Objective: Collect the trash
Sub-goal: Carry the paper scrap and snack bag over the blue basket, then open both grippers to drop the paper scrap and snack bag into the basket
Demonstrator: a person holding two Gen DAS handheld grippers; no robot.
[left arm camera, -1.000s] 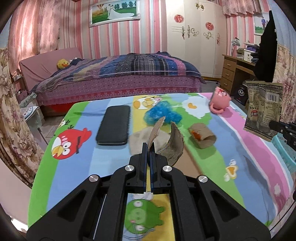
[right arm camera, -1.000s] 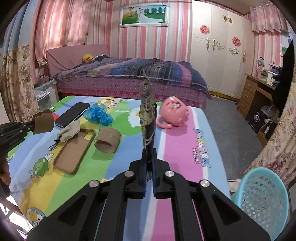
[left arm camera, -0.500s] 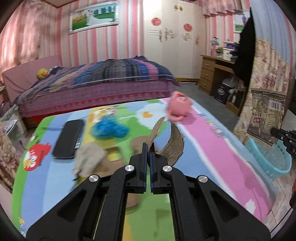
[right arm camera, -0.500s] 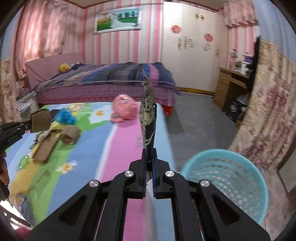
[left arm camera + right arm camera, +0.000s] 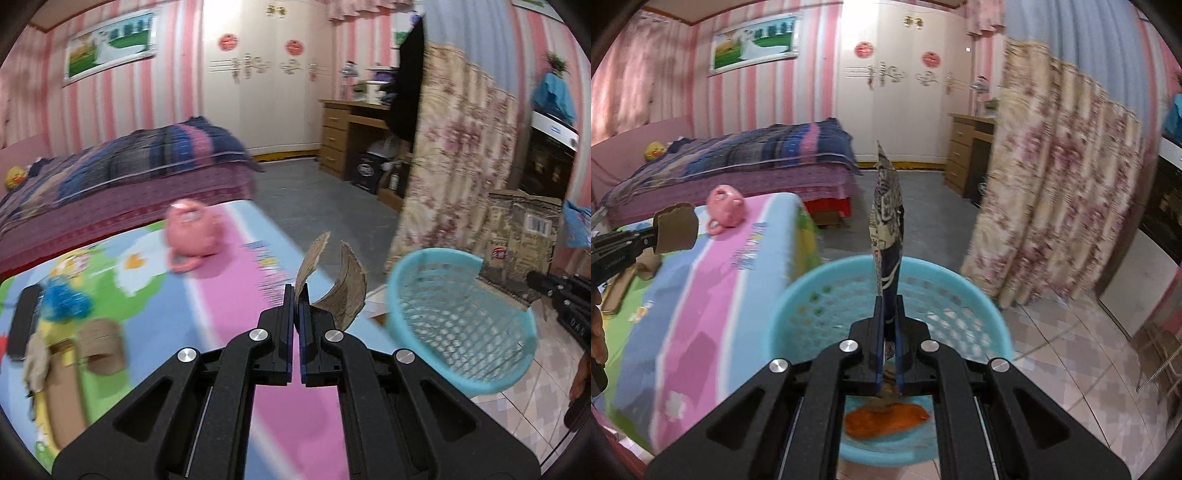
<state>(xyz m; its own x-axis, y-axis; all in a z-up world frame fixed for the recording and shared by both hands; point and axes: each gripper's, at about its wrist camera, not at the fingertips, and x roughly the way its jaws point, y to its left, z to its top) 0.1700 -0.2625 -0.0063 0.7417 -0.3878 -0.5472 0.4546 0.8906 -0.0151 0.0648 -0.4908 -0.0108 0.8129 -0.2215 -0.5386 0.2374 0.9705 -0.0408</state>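
My left gripper (image 5: 296, 295) is shut on a torn piece of brown cardboard (image 5: 345, 286), held over the right edge of the cartoon-print table (image 5: 236, 295). A light blue mesh basket (image 5: 458, 317) stands on the floor just to its right. My right gripper (image 5: 889, 306) is shut on an upright snack wrapper (image 5: 886, 229), hanging directly above the same basket (image 5: 975, 295), which holds an orange scrap (image 5: 886, 421). The left gripper with its cardboard (image 5: 676, 229) shows at the left of the right wrist view. The wrapper (image 5: 524, 236) also appears at the far right of the left wrist view.
On the table lie a pink pig mug (image 5: 192, 229), a blue crumpled bag (image 5: 66, 302), a cardboard roll (image 5: 103, 343), a dark phone (image 5: 24, 325) and a tan phone case (image 5: 62, 413). A floral curtain (image 5: 1052, 184), a bed (image 5: 738, 166) and a wooden desk (image 5: 347, 136) surround the tiled floor.
Both grippers have swung right, away from the middle of the table, each keeping its piece. The basket has come into view, now under the right gripper and beside the left one.
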